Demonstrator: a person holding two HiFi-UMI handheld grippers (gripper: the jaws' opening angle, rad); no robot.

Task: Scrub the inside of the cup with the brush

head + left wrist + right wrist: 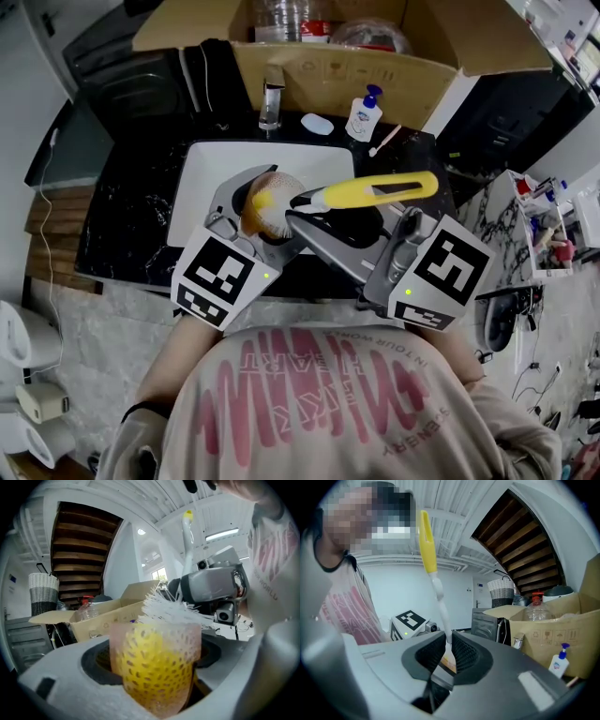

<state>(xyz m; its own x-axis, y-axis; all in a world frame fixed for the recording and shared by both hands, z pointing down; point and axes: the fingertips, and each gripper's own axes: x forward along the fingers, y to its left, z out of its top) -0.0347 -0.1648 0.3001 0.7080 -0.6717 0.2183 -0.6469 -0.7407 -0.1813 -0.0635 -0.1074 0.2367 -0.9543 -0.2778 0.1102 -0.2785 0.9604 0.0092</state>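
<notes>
Beyond both grippers a large cardboard box is seen, open at the top. Beneath the grippers a white sink is set into a dark counter.

The left gripper is held over the basin, and its jaws are clamped on a translucent pinkish cup with a yellow dotted pattern. The cup is tipped on its side, its mouth turned toward the right gripper.

The right gripper is held just beside the left one. Its jaws are pressed together on the thin white neck of the brush. The brush's yellow handle is pointed away from the left gripper and out over the right one.

And there the white bristles are seen at the cup's rim. They appear to be partly inside it, though how deep cannot be made out.

Past the left gripper, at the sink's far edge, a faucet is stood. Past the right gripper a small soap bottle with a blue pump is seen on the counter.
</notes>
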